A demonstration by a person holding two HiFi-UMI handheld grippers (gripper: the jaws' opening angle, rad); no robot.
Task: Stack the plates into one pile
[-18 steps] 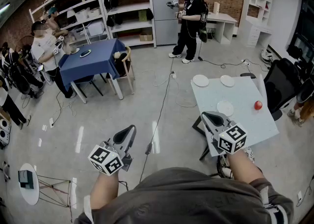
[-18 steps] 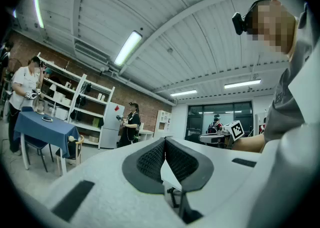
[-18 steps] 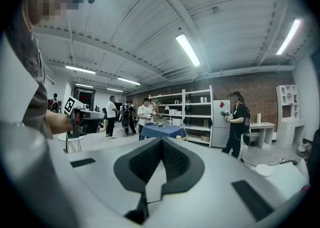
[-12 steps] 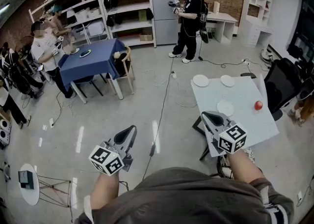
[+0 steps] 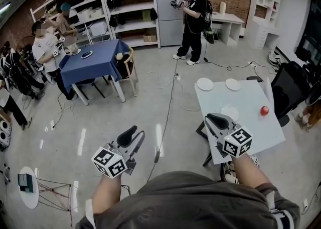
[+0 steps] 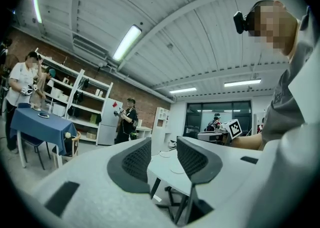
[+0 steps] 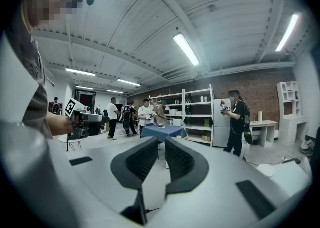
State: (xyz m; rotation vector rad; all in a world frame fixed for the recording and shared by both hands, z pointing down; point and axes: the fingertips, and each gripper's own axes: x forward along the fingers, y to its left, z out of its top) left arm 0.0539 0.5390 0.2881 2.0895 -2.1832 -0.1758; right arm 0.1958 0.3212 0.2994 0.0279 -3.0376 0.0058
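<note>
Three white plates lie apart on the pale blue table [image 5: 251, 132]: one at the far left [image 5: 204, 83], one at the far right [image 5: 232, 84], and a faint one nearer the middle [image 5: 230, 112]. My right gripper [image 5: 217, 120] hovers over the table's near left part, just short of that near plate. It is shut and empty, with only a slit between its pads [image 7: 161, 144]. My left gripper [image 5: 133, 135] hangs over the floor left of the table. Its jaws stand open with nothing between them [image 6: 164, 144], and the table [image 6: 165, 169] shows beyond them.
A red ball [image 5: 264, 110] lies near the table's right edge. A black chair [image 5: 288, 87] stands to the right. Cables run across the floor [image 5: 165, 117]. A blue-clothed table [image 5: 95, 60] with people around it, shelves [image 5: 125, 7] and a standing person [image 5: 193, 19] are far off.
My left gripper's jaws have opened; earlier they looked closed. Both hands stay about where they were. The person at the back has shifted a little.
</note>
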